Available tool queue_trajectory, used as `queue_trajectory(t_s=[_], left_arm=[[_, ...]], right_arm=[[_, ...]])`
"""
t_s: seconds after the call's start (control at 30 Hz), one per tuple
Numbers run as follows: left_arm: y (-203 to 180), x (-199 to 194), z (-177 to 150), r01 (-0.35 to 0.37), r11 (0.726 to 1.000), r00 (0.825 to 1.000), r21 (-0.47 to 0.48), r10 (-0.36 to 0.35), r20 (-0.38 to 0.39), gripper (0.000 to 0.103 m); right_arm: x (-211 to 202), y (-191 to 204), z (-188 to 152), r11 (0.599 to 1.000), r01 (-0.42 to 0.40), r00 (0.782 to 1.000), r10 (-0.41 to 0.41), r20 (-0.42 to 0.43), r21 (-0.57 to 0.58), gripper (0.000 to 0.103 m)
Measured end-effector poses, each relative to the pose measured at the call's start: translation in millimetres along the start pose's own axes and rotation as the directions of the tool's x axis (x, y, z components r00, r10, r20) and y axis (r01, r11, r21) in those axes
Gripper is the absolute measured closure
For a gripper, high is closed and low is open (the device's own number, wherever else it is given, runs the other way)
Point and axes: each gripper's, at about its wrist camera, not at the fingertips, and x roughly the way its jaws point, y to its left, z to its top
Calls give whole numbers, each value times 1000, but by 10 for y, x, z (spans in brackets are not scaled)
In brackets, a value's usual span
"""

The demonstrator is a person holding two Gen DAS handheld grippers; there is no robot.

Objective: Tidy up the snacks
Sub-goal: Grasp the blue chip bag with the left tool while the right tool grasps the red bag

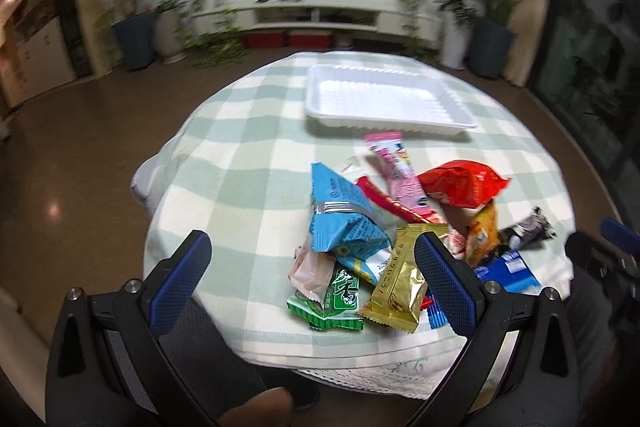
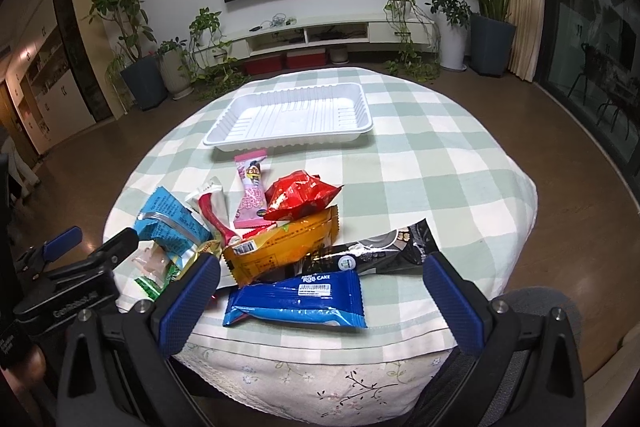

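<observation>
Both grippers are hovering spread wide, holding nothing: the left gripper (image 1: 312, 259) over the gold packet (image 1: 396, 287), the right gripper (image 2: 320, 291) framing the blue roll-cake pack (image 2: 296, 301).

The near half of the checked tablecloth (image 2: 432, 163) is crowded: a heap of snack packets runs from the light-blue packet (image 2: 168, 223) at 9 o'clock to the black wrapper (image 2: 384, 247) at 3 o'clock, overlapping and leaving no gaps between them. The dark-blue roll cake pack (image 2: 296, 299) lies nearest the edge at 6 o'clock. Toward 12 o'clock, the white tray (image 2: 288, 115) stands empty, with only the pink sachet (image 2: 252, 195) close to its near rim. Bare cloth lies open from 1 to 4 o'clock, and at 9 o'clock in the left view (image 1: 224, 163).
</observation>
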Motion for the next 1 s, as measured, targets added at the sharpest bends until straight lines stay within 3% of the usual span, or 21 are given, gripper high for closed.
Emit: queue_trajectory(t_s=[0.07,0.17,0.27,0.4,0.5,0.63,0.73,0.87,1.0], left_arm=[[85,-29,-43,35,999,999,21,-36,17,0],[172,-1,-141,20,996,998,81,-15,-58,0],[291,-5,-142,33,998,997,56,-29,-71,0],[378,35,44,149,988,986,-39,-151,-65,0],[250,131,165,186,981,981,-46,-188,-53,0],[28,340,247,175,984,982,-23,-177,-62,1],[-23,487,275,176,984,980,-24,-178,-87,9],[-66,660,319,166,986,980,9,-164,-113,28],[-57,801,308,153,988,978,15,-149,-143,30]], right_arm=[[-12,-37,-6,999,-32,999,31,4,19,0],[-7,-20,-66,999,-45,999,45,-1,24,0],[-1,9,-104,998,-60,998,61,-17,24,0],[-54,-4,-67,996,-85,996,86,-25,31,3],[-60,-52,-14,993,-112,994,112,-15,43,5],[-24,-141,47,988,-143,989,144,-21,57,7],[9,-179,81,987,-145,989,146,-23,63,7],[109,-233,83,987,-147,988,150,-35,70,8],[164,-259,79,986,-150,987,154,-49,72,8]])
